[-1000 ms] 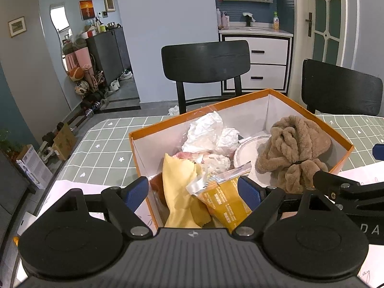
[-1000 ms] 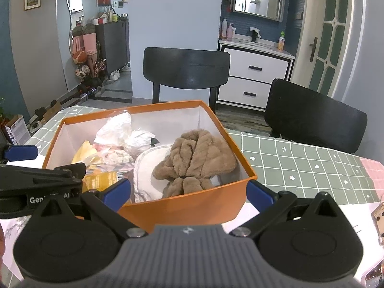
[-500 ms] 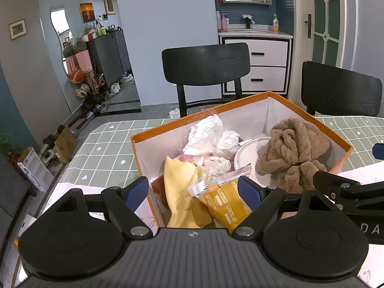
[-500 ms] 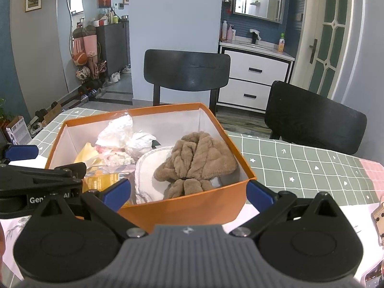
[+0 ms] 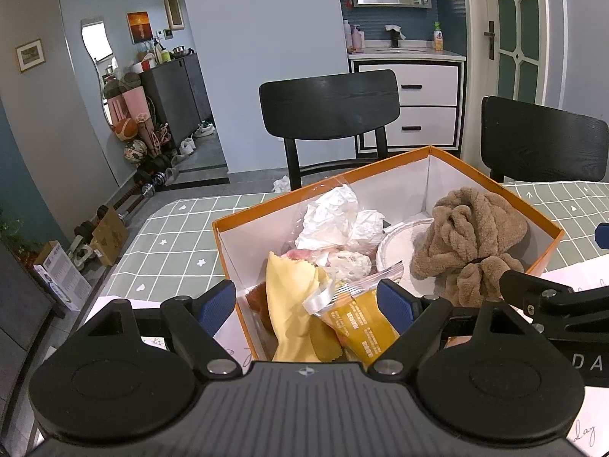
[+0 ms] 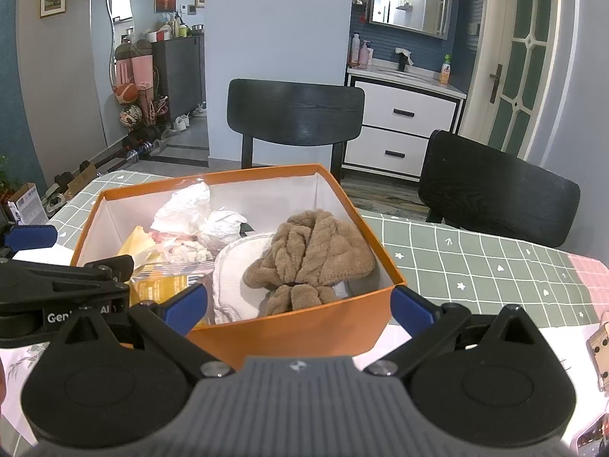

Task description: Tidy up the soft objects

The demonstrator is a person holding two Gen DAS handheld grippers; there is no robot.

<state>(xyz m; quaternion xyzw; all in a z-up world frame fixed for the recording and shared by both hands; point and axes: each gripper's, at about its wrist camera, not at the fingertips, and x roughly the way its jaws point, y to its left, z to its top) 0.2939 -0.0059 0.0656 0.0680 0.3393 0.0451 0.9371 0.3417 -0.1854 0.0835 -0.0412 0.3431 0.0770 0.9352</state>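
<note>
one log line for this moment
left gripper: open, empty | right gripper: open, empty | brown towel: in orange box

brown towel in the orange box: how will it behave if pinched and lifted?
The brown towel looks plush and bunched, so it will probably sag and unfurl rather than hold shape. A dark band cinches one end, which may keep it together. It is likely light and not slippery.

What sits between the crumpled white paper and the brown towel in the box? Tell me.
A round white padded piece lies between the crumpled white paper and the brown towel inside the orange box, the towel overlapping its edge. The right wrist view shows this best.
</note>
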